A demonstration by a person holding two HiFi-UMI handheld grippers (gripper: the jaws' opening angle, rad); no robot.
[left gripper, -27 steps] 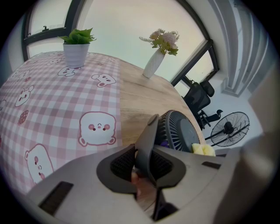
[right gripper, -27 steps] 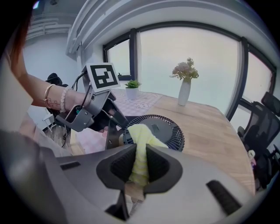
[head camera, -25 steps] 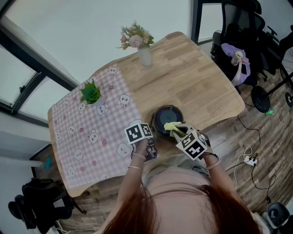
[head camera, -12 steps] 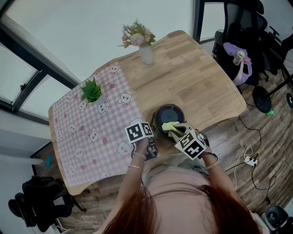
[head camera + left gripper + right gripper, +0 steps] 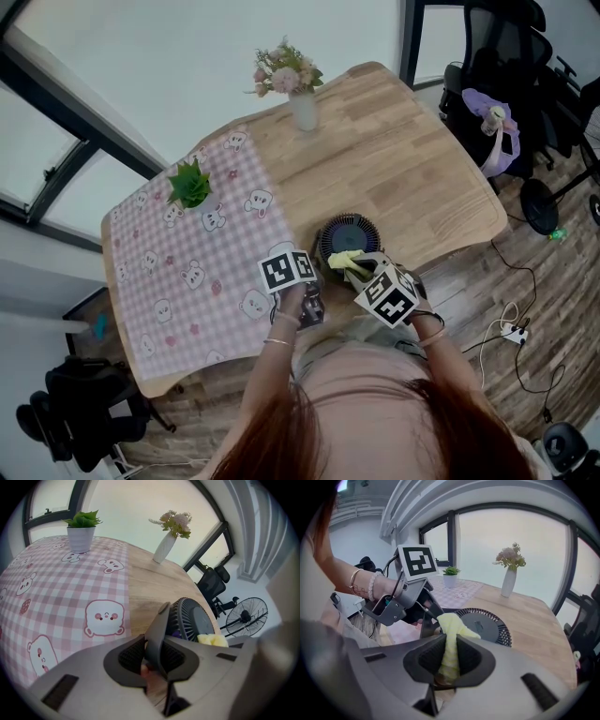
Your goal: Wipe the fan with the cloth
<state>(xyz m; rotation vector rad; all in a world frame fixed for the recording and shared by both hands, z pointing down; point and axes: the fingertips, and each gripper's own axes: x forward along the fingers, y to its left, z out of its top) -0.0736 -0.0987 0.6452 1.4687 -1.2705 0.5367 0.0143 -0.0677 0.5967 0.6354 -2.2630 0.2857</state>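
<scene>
The dark round fan (image 5: 345,239) lay face up on the wooden worktop (image 5: 403,169), close to its near edge and just beside the pink chequered mat (image 5: 187,272); the left gripper (image 5: 157,654) had its fingers (image 5: 129,656) clamped on a dark flat part of the fan that stood up between them; the right gripper (image 5: 450,657) had its fingers (image 5: 473,656) pinching the yellow cloth (image 5: 452,630), whose free end bunched out against the fan's near rim; in the head view both grippers sat side by side at the fan's near side; a small potted plant (image 5: 190,187) stood on the mat and a white vase of flowers (image 5: 300,103) at the worktop's far edge, both well apart from the fan.
</scene>
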